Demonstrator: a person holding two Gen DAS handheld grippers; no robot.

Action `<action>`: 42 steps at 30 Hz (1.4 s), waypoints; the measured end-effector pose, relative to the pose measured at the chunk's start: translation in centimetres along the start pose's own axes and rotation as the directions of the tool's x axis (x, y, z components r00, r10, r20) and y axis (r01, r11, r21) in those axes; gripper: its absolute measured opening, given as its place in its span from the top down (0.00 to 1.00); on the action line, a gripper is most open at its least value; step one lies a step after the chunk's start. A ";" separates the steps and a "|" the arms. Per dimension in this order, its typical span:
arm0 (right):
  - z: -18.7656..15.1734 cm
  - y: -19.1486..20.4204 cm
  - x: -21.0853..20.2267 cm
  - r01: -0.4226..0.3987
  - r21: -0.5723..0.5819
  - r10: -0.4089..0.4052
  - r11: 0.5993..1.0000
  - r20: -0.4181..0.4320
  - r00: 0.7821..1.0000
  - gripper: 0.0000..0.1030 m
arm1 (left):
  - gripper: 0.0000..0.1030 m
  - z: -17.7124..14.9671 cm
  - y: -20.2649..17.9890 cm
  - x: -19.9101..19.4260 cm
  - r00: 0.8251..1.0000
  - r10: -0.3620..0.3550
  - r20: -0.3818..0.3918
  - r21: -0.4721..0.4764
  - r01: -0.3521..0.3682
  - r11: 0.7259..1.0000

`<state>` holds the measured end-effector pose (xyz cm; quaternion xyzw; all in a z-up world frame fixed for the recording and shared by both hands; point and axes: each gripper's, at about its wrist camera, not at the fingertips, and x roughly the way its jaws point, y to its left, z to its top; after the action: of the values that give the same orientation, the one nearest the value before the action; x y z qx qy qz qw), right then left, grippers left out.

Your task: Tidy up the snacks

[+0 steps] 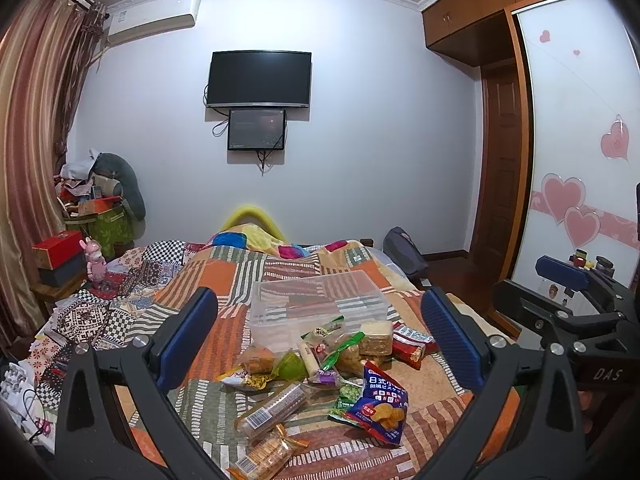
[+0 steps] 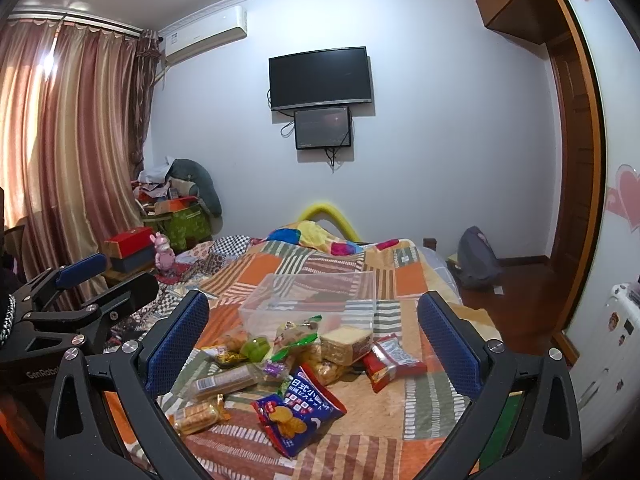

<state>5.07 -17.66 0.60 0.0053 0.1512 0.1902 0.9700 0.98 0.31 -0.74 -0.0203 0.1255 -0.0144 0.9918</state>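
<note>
A bedroom with pale walls, where a bed (image 1: 224, 276) covered in a striped patchwork quilt fills the lower half of both views. The left tool (image 1: 320, 344) hangs above the near end of the bed with its two blue-padded fingers spread wide, holding nothing. The right tool (image 2: 314, 344) hangs alongside it, also spread wide and empty; each shows at the edge of the other's view. Between and just beyond the fingers lies a loose pile of snacks on the quilt. Nearest is a blue biscuit bag (image 1: 378, 408) with Japanese lettering, and beside it two clear sleeves of crackers (image 1: 276, 404), one with a barcode label. Farther in are a green packet (image 1: 342, 398), a small purple wrapper (image 1: 325, 377), a red packet (image 1: 410, 346), wrapped sponge cake (image 1: 375, 337) and several yellow and green wrapped pieces, touching or overlapping. Right behind the pile sits a clear plastic box (image 1: 320, 300), open at the top and looking empty. On the far wall hang a dark television (image 1: 259, 79) and a smaller screen (image 1: 257, 129) just below it. Striped curtains (image 1: 36, 128) hang at the left, and a wardrobe door with pink hearts (image 1: 580, 152) stands at the right.
</note>
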 end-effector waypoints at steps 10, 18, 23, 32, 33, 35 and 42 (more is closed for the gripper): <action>-1.2 -0.6 1.7 -0.051 -0.013 0.050 0.999 -0.081 0.995 0.10 | 0.31 -1.6 2.4 2.2 0.994 0.004 -0.112 0.015 -0.003 1.000; -3.5 -2.0 4.8 -0.092 0.018 0.093 0.996 -0.227 0.969 0.17 | 0.45 -6.0 6.5 5.5 0.953 0.036 -0.302 0.020 -0.031 0.999; -5.6 -2.1 6.8 -0.106 0.027 0.109 0.994 -0.319 0.941 0.17 | 0.45 -10.4 7.8 7.5 0.904 0.026 -0.426 0.022 -0.019 1.000; -8.7 -1.5 10.4 -0.133 0.039 0.136 0.990 -0.459 0.878 0.16 | 0.45 -16.8 8.2 10.5 0.811 -0.033 -0.585 -0.029 0.020 0.999; -9.1 -1.4 10.9 -0.136 0.043 0.139 0.990 -0.477 0.868 0.16 | 0.45 -17.3 8.4 11.0 0.799 -0.044 -0.600 -0.044 0.022 0.999; -9.8 -1.3 12.0 -0.140 0.051 0.146 0.989 -0.507 0.849 0.15 | 0.45 -18.0 8.6 11.5 0.785 -0.062 -0.617 -0.067 0.026 0.997; -11.6 -1.3 14.0 -0.146 0.109 0.182 0.983 -0.578 0.796 0.14 | 0.45 -19.7 7.7 13.3 0.764 -0.100 -0.638 -0.088 0.057 0.995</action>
<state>14.42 -14.19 -14.63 -0.0119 0.4468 0.2615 0.8555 9.09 6.84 -23.42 -0.0506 0.4558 -0.0581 0.8867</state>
